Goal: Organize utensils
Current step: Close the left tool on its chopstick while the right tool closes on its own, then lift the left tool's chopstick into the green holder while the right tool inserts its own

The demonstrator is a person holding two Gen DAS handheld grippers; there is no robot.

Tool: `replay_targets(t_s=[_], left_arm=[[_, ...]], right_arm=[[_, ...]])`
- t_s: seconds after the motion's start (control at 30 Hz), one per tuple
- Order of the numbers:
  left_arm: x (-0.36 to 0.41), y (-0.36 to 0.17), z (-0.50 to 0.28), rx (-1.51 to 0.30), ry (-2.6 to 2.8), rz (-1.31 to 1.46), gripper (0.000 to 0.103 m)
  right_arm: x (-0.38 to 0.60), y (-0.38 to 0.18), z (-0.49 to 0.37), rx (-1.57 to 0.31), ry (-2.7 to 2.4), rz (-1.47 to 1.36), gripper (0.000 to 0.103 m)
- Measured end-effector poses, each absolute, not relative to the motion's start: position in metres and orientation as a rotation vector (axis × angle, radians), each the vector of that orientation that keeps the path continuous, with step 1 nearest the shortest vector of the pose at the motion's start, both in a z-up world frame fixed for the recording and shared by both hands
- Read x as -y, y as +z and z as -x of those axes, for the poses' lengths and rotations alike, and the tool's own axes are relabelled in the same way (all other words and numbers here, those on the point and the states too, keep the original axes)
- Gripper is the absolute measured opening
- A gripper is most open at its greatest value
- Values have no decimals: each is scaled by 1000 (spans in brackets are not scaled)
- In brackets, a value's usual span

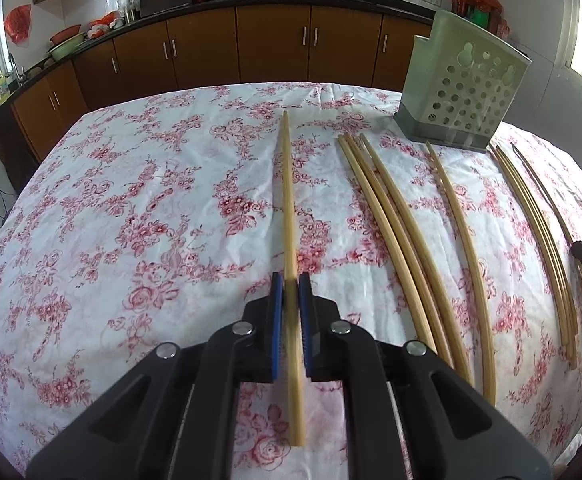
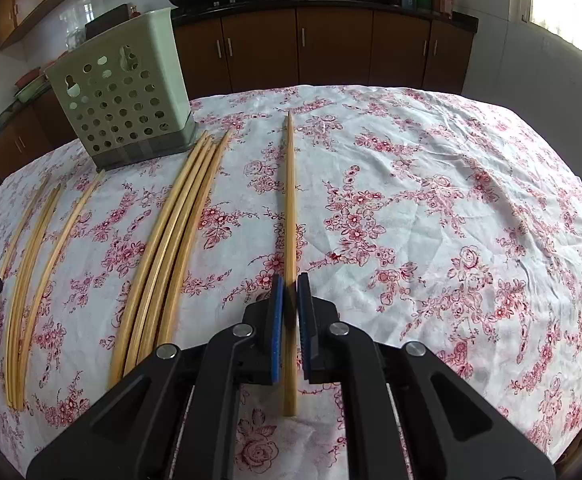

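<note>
Each gripper's jaws clamp a chopstick (image 1: 289,200) (image 2: 289,208) pointing straight ahead.

No legible text, label, brand, number or sign anywhere in either view. Far bottles and packets on the counter (image 1: 477,8) too small and blurred to read. Only printed flowers on the tablecloth (image 2: 431,184), only round holes and keyhole slots on the utensil holder (image 2: 121,96), no lettering.
</note>
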State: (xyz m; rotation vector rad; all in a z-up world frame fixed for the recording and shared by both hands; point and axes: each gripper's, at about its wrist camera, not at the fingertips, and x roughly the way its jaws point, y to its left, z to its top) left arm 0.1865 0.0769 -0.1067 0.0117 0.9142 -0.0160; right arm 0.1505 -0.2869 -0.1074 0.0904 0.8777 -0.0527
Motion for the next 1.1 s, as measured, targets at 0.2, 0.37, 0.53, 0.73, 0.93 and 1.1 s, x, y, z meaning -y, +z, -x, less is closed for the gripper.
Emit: replay_targets(t_s=[0.2, 0.37, 0.53, 0.73, 0.93, 1.1], left_arm=[[-75, -100, -184, -910, -7, -46, 9], [-84, -59, -178, -801, -11, -14, 9], [-92, -3, -175, -649, -8, 32, 8], [-94, 38, -184, -561, 5, 43, 8], [-91, 64, -203, -528, 2, 23, 8], [-80, 105, -212, -452, -37, 25, 8]], right_arm=[[288, -95, -141, -837, -40, -84, 8], [297, -46, -130, -688, -41, -88, 8], [305, -3, -127, -564, -41, -100, 8], [310, 23, -137, -497, -28, -118, 8], [304, 52, -150, -449, -2, -102, 8], [300, 98, -159, -340, 26, -122, 8]])
